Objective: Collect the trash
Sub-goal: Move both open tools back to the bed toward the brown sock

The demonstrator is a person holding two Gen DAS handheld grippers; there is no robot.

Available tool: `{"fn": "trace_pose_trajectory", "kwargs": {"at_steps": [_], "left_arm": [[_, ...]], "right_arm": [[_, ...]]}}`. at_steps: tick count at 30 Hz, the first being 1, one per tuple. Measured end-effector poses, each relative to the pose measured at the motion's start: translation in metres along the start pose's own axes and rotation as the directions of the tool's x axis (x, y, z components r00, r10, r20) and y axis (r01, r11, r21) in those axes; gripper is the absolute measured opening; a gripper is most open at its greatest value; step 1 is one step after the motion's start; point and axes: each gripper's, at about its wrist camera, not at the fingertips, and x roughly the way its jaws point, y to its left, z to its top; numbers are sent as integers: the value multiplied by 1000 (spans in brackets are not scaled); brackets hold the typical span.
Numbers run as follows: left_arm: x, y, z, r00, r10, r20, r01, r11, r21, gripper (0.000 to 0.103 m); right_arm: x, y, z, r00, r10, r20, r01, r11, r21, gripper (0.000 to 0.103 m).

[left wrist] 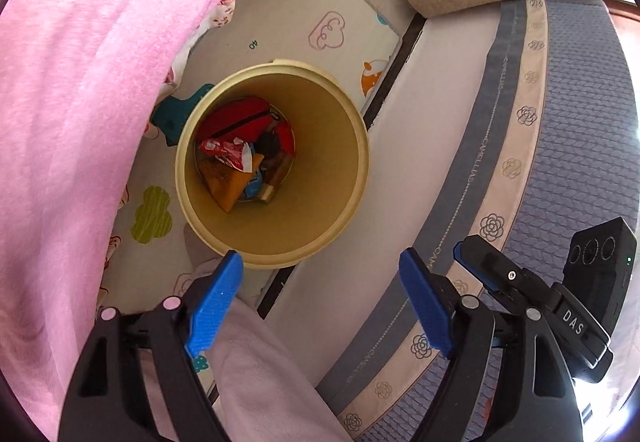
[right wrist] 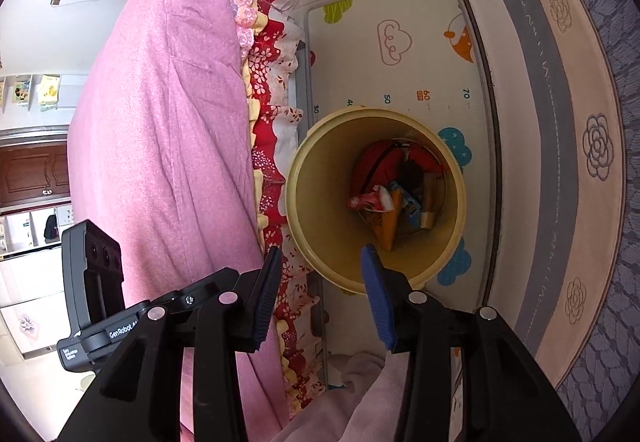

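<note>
Drop step looks done: left gripper [left wrist: 320, 306] spread and empty over bin [left wrist: 224, 230], right gripper [right wrist: 320, 298] part-open, empty; next, fetch more trash

"What is down there?"

"A round yellow bin [left wrist: 272, 165] stands on a play mat [left wrist: 340, 33] with cloud pictures. In its bottom lie wrappers [left wrist: 230, 153], red, orange and blue, all mixed up."

"And the left gripper [left wrist: 322, 306]?"

"It hangs above the bin's near rim. Its two blue fingers [left wrist: 214, 308] stand wide apart with nothing between them. A pink blanket [left wrist: 80, 101] fills the left side. The other gripper [left wrist: 520, 282] pokes in from the right, over a grey mattress [left wrist: 580, 121] with flower patterns."
</note>
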Motion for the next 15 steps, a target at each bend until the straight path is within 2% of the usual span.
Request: {"fn": "trace_pose_trajectory", "kwargs": {"at_steps": [8, 15], "left_arm": [[-52, 11, -12, 994, -34, 105, 35, 999, -10, 80], [-120, 51, -46, 971, -63, 231, 78, 995, -58, 80]], "right_arm": [[-15, 44, -8, 1000, 4, 7, -4, 996, -89, 42], [-10, 127, -41, 999, 35, -28, -40, 970, -242, 42]]}}
